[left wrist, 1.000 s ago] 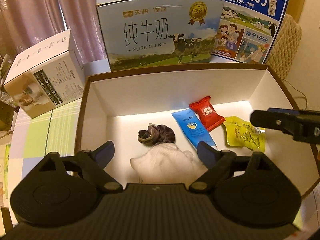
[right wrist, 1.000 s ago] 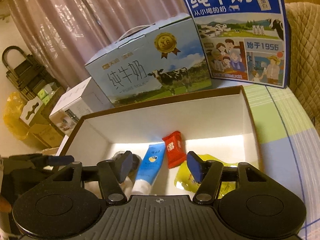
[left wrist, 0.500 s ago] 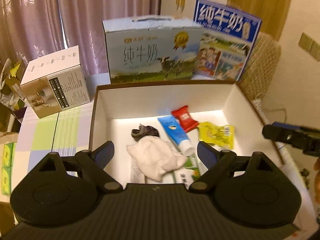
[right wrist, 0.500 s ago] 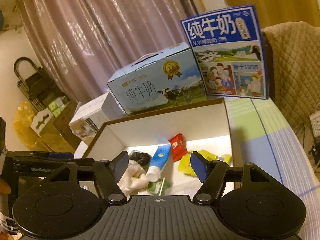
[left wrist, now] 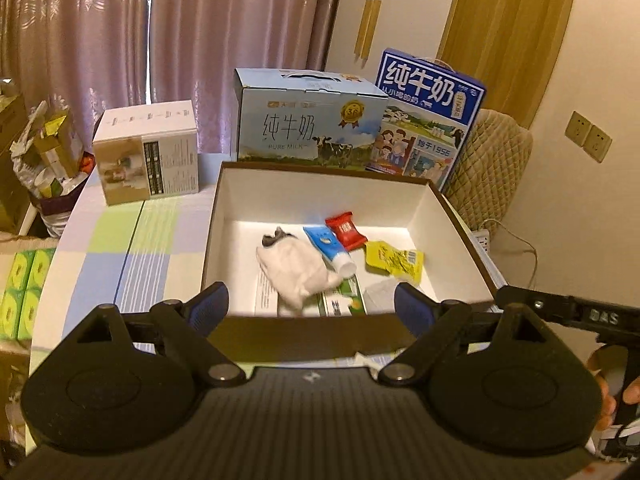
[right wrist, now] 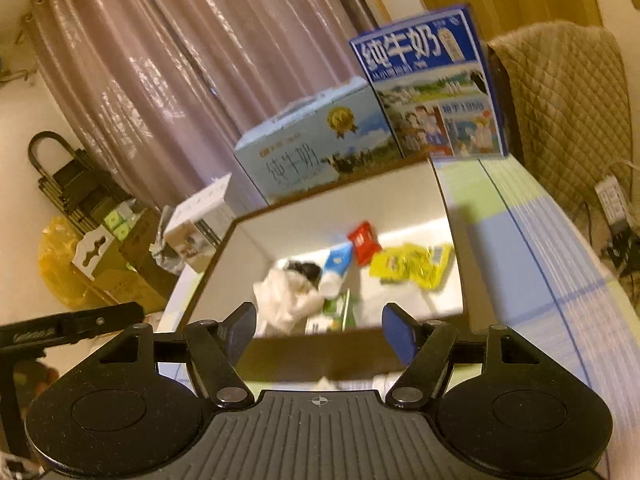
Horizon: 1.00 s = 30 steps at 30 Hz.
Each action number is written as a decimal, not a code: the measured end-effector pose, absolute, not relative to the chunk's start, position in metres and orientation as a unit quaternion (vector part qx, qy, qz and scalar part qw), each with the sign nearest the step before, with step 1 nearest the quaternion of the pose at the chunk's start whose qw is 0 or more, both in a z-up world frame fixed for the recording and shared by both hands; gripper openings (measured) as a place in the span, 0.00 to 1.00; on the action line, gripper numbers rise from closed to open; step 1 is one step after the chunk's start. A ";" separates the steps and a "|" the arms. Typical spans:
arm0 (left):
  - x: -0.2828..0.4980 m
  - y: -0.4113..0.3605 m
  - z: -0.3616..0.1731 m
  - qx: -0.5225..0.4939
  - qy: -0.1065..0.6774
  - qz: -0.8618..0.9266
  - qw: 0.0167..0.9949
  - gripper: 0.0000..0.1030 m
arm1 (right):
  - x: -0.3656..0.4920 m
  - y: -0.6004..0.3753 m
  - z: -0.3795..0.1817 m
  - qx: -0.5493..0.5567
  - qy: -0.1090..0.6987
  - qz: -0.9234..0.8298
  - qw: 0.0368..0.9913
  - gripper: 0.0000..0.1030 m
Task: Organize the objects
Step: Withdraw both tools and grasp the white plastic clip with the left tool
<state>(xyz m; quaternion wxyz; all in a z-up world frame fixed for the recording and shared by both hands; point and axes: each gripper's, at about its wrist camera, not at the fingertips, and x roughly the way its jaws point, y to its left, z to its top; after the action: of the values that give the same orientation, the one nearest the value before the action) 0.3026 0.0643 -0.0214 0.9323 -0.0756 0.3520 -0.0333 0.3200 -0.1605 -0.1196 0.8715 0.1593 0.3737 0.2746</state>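
Checked tablecloth in green, blue and white squares, spread over the table. Upon it, near the middle, an open cardboard box, brown outside and white within. Behind the box, a pale blue milk carton case with a cow on the front, and just beside that a darker blue milk case stood upright. To the left of the open box, apart from it, a small white carton. Beyond the table, pink curtains and a quilted chair back. Inside the open box, lying loose on the floor: a crumpled white cloth touching a dark sock at its far edge; a blue tube with a white cap just beside the cloth; a red sweet wrapper close against the tube; a yellow snack packet a little to the right; a green and white flat pack partly under the cloth near the front wall. Left gripper poised outside the near wall of the box, fingers spread wide, nothing between them. Right gripper likewise at the near wall, spread wide and empty, its view blurred. Right tool also seen at the right edge of the left view, a hand wrapped round its handle.
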 end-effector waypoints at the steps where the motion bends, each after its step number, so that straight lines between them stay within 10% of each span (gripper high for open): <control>1: 0.296 0.062 -0.023 -0.075 0.352 -0.035 0.932 0.85 | 0.317 -0.161 -0.122 0.165 0.380 0.274 0.868 0.65; 30: 0.291 0.020 -0.133 -0.067 0.427 -0.056 0.900 0.86 | 0.320 -0.179 -0.210 0.092 0.446 0.214 0.864 0.65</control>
<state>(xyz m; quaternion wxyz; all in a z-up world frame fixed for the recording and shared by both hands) 0.2909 0.0198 -0.1331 0.8999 -0.0668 0.4274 -0.0557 0.3201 -0.1787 -0.2102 0.8639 0.0920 0.4465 0.2140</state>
